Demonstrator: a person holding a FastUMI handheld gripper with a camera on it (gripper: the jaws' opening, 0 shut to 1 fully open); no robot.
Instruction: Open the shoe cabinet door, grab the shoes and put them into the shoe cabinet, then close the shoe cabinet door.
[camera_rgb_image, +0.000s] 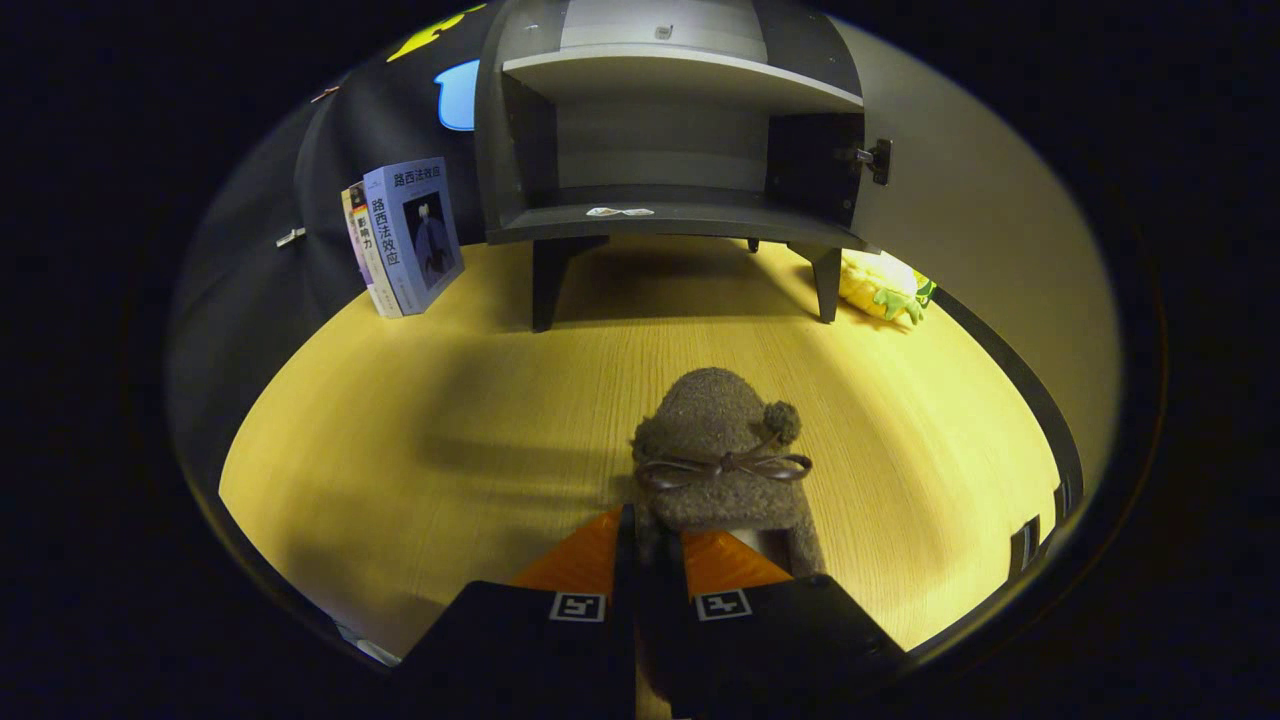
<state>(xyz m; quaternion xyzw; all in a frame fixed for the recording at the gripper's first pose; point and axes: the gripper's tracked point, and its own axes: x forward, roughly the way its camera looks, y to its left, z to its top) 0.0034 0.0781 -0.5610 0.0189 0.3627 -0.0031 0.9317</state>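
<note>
A fuzzy brown shoe (715, 450) with a bow and a pompom hangs just ahead of my fingers, above the wooden table (420, 420). My gripper (652, 545) is shut on the shoe's near rim, the two fingers pressed close together on it. Beyond the shoe stands the dark shoe cabinet (670, 215) on short legs, its inside showing a lower floor and one shelf. Its door (960, 230) is swung wide open to the right, with a hinge showing on its edge.
Three books (405, 240) lean upright left of the cabinet. A yellow and green plush toy (885, 288) lies by the cabinet's right leg, under the open door. A small white scrap (620, 212) sits on the cabinet's floor edge.
</note>
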